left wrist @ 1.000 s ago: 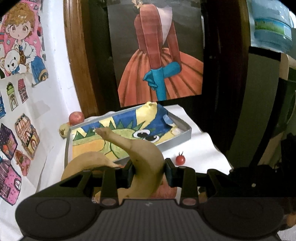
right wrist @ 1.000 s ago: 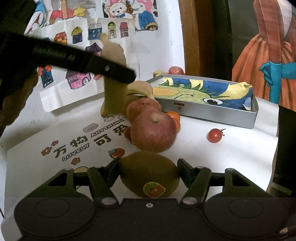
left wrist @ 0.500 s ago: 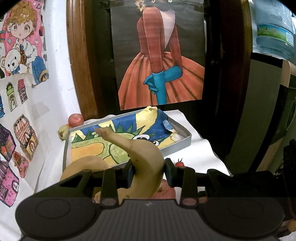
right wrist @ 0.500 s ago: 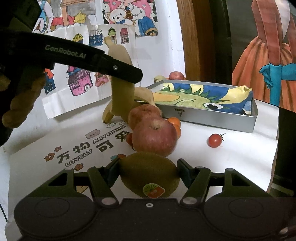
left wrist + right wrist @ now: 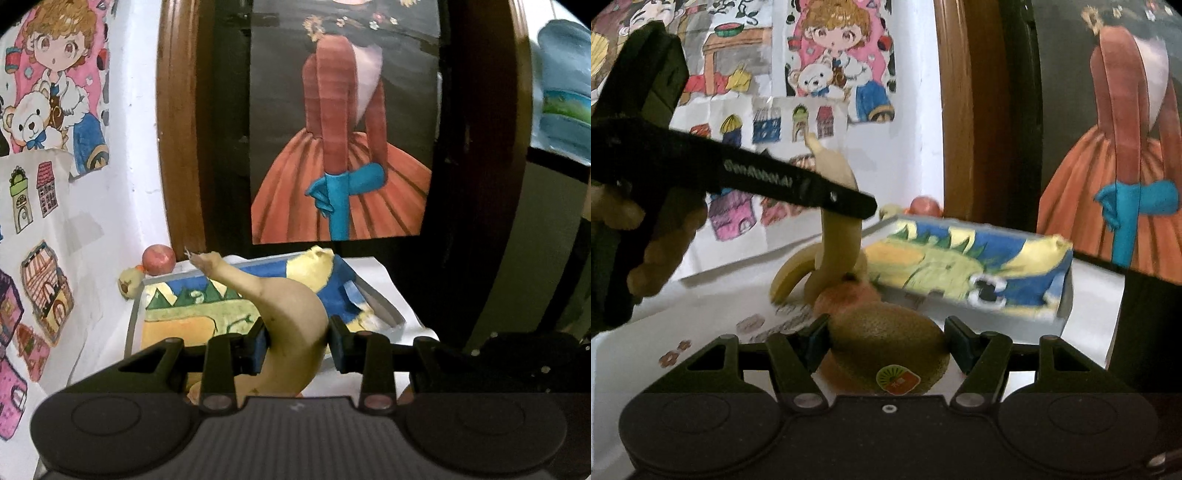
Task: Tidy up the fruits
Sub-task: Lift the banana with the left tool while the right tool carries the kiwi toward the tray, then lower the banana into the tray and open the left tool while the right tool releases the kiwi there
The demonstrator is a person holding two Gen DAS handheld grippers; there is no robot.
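Note:
My left gripper (image 5: 295, 345) is shut on a yellow banana (image 5: 291, 325), held upright with its stem pointing toward the grey tray (image 5: 384, 306) lined with a colourful drawing. From the right wrist view, that banana (image 5: 836, 229) hangs in the left gripper's black finger (image 5: 798, 188), above a second banana (image 5: 790, 271) lying on the table. My right gripper (image 5: 886, 347) is shut on a brown kiwi (image 5: 890, 350) with a sticker, lifted above an apple (image 5: 846, 295). The tray (image 5: 1065, 299) lies just beyond.
A small red apple (image 5: 159, 258) and a pale fruit (image 5: 129, 286) sit against the wall behind the tray. Drawings cover the wall (image 5: 746, 122) on the left. A wooden frame (image 5: 181, 147) and a dress painting stand behind. A hand (image 5: 646, 236) holds the left gripper.
Both grippers have risen with their fruit. The banana now hangs higher over the table and closer to the tray. The kiwi has lifted, and the apple and cherry tomato have dropped from sight.

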